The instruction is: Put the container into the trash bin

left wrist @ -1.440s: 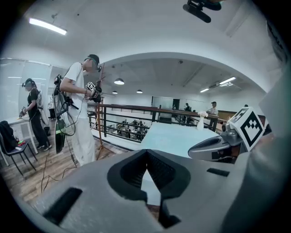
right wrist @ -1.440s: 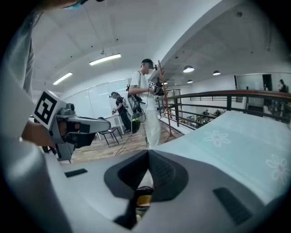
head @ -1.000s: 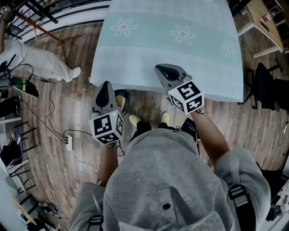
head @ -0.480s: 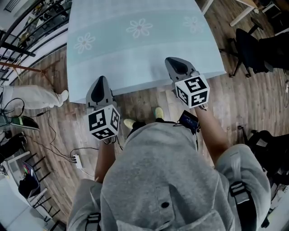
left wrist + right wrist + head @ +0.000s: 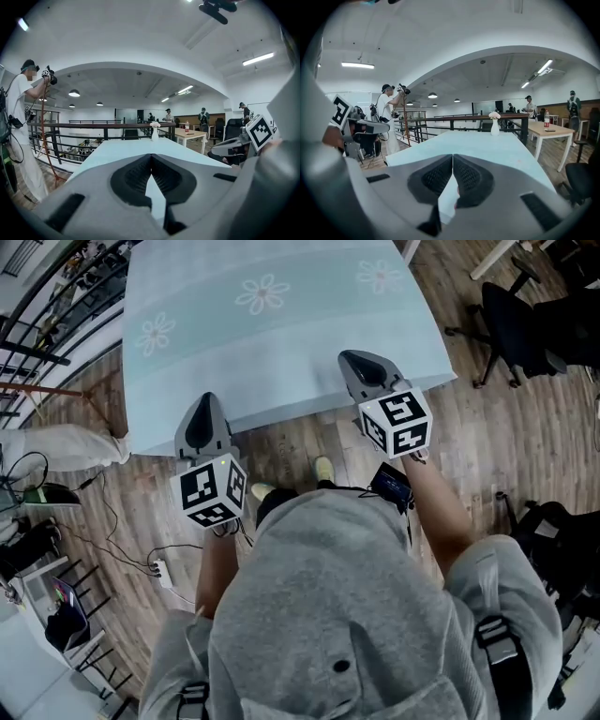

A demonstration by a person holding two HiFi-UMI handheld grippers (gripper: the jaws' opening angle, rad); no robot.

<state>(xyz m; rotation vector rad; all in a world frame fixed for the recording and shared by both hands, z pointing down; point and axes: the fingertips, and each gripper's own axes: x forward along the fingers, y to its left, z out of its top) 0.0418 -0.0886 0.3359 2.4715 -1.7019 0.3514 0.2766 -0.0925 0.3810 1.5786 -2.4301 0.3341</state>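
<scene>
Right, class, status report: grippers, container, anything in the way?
Left gripper, right gripper shut, empty. Container, trash bin not in view. Table ahead, vase at far end.

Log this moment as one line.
left gripper: shut, empty | right gripper: shut, empty | both at near edge of table | container, trash bin: not in view

Table (image 5: 281, 343) ahead; L gripper (image 5: 206, 409) & R gripper (image 5: 361, 367) at near edge. Vase (image 5: 494, 126) on far end, chair (image 5: 511, 320) to table's right.

In front of me, a table (image 5: 281, 352) under a pale blue flower-print cloth stands on the wooden floor (image 5: 487, 437). A white vase (image 5: 494, 127) of flowers sits at the table's far end.
</scene>
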